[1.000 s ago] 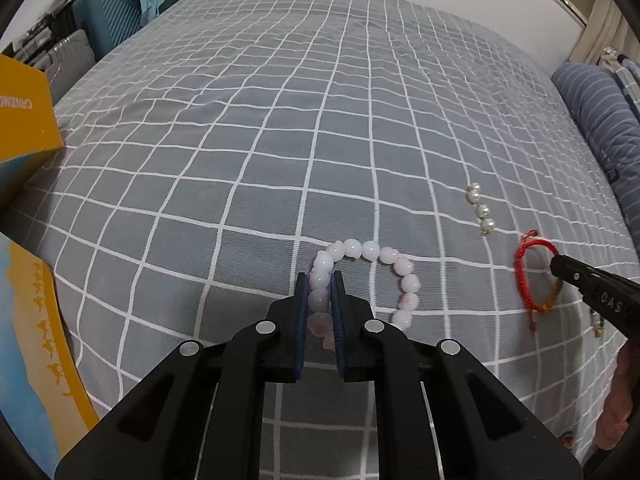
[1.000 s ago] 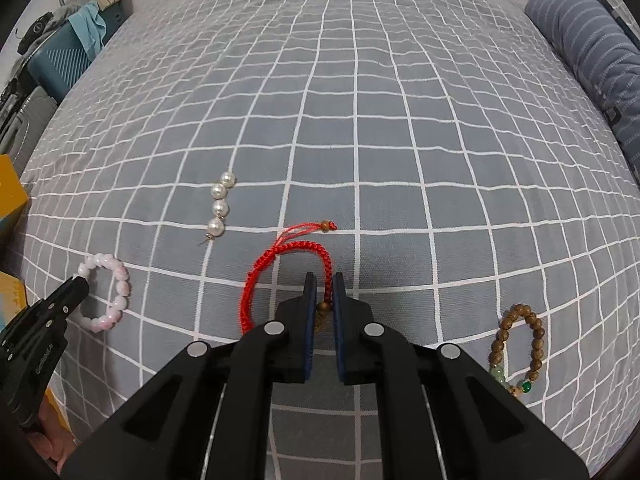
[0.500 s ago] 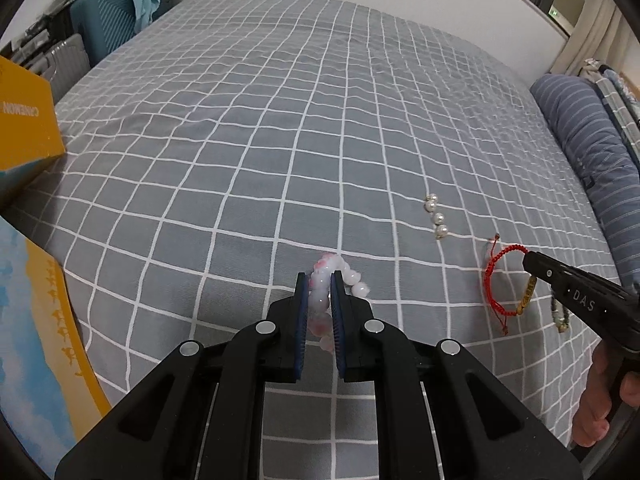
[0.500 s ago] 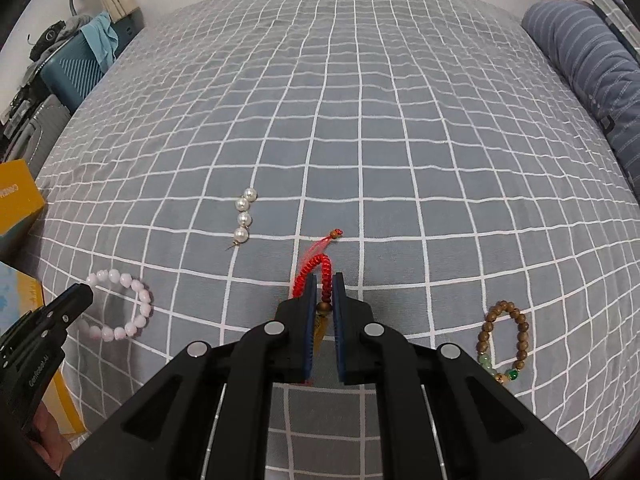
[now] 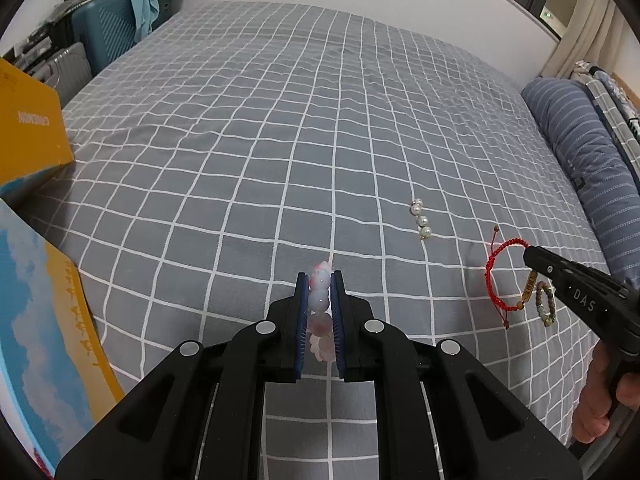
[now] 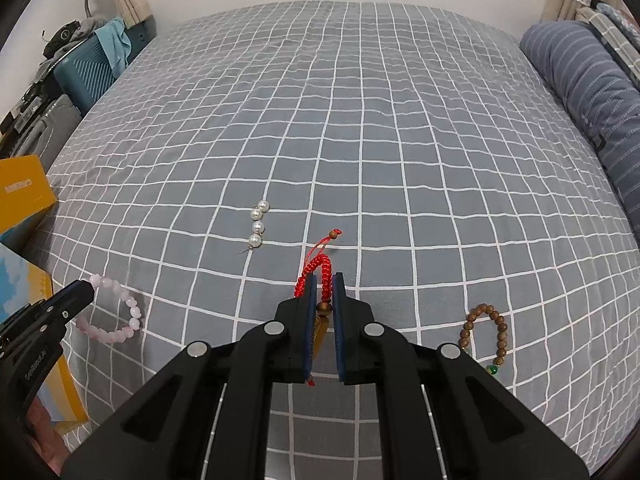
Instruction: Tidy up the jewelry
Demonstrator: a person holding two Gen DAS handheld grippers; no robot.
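My left gripper [image 5: 320, 280] is shut on a pink bead bracelet [image 5: 320, 300] and holds it above the grey checked bedspread [image 5: 280, 140]; the bracelet hangs from it in the right wrist view [image 6: 116, 316]. My right gripper [image 6: 323, 280] is shut on a red cord bracelet [image 6: 322, 270] with a gold charm, lifted off the bed; it also shows in the left wrist view [image 5: 498, 268]. A short pearl string [image 6: 257, 226] lies on the bed between them. A brown wooden bead bracelet [image 6: 486, 332] lies to the right.
A yellow box [image 5: 28, 128] and a blue-and-yellow box lid [image 5: 36, 340] stand at the bed's left edge. A striped blue pillow [image 6: 588, 92] lies along the right side. Suitcases [image 6: 88, 64] stand beyond the bed's far left corner.
Both grippers have risen from the bed, each lifting its bracelet. The pink bracelet now hangs between the left fingers and the red cord dangles from the right ones.
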